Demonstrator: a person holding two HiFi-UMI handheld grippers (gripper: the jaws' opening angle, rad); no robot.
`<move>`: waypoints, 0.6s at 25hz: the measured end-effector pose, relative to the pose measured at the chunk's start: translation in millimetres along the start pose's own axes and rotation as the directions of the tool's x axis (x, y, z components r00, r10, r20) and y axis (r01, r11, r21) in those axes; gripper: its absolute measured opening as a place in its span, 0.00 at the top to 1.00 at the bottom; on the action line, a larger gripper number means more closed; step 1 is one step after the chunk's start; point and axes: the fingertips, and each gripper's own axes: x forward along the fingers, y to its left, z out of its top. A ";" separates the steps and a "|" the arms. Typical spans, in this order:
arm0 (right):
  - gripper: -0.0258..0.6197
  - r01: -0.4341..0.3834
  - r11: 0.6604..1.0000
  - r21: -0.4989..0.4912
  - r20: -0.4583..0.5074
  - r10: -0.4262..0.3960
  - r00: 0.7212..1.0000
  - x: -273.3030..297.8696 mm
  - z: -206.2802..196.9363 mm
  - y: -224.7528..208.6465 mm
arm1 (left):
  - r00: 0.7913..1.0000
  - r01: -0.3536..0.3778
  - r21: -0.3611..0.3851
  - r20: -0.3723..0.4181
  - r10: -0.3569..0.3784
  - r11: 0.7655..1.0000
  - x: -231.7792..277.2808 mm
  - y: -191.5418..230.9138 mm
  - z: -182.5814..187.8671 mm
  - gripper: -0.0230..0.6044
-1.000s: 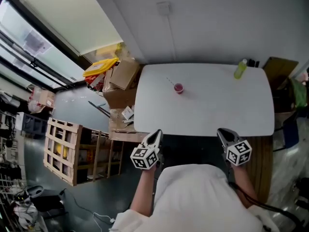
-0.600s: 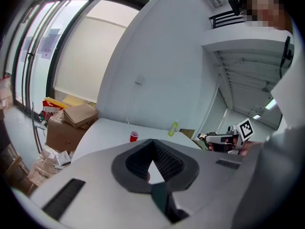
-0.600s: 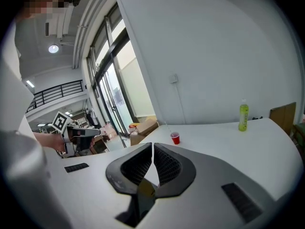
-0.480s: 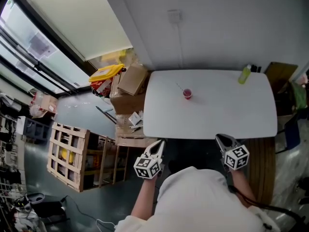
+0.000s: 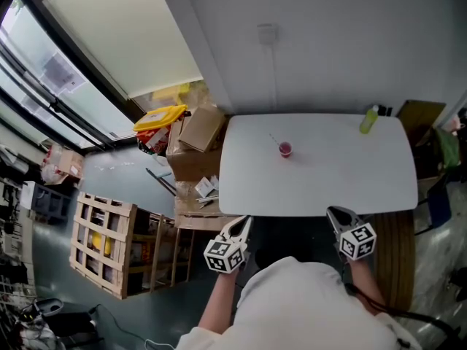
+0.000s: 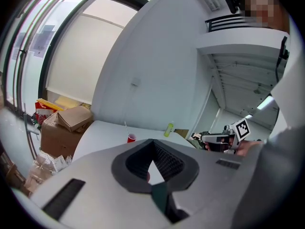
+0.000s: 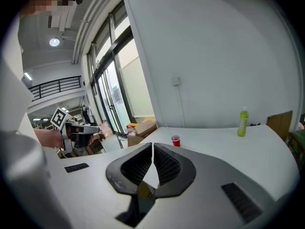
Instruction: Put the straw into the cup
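A small red cup [image 5: 285,149] stands on the white table [image 5: 328,181], left of its middle. A thin pale straw [image 5: 272,138] lies on the table just beyond the cup's far left side; whether it touches the cup is too small to tell. My left gripper [image 5: 243,223] and right gripper [image 5: 336,214] are both shut and hold nothing, close to my body, short of the table's near edge. The left gripper view shows the cup [image 6: 131,138] and straw [image 6: 125,124] far ahead. In the right gripper view the cup [image 7: 176,140] and straw [image 7: 166,128] are also distant.
A green bottle [image 5: 369,120] stands at the table's far right corner. Cardboard boxes [image 5: 197,133] and a wooden pallet crate [image 5: 109,246] sit on the floor to the left. A white wall runs behind the table. Brown furniture [image 5: 419,115] stands to the right.
The head view has shifted, so the table and cup sit slightly lower and further right. Both grippers stay shut near my body.
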 end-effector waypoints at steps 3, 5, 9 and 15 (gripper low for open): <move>0.90 0.007 1.000 -0.001 0.007 -0.007 1.000 0.2 2.1 0.8 | 1.000 0.005 0.002 -0.003 -0.005 1.000 1.8 0.4 -0.2 0.96; 0.90 0.003 1.000 -0.003 0.002 -0.003 1.000 1.1 1.6 2.7 | 1.000 0.009 0.002 0.000 -0.009 1.000 2.4 0.2 1.7 0.96; 0.90 -0.003 1.000 -0.015 -0.003 0.003 1.000 2.2 -0.7 8.1 | 1.000 0.016 -0.005 0.002 -0.016 1.000 1.7 1.5 -0.1 0.96; 0.90 0.007 1.000 -0.019 0.000 -0.007 1.000 -2.9 4.0 7.3 | 1.000 0.029 -0.005 -0.009 -0.029 1.000 4.8 -2.1 -1.1 0.96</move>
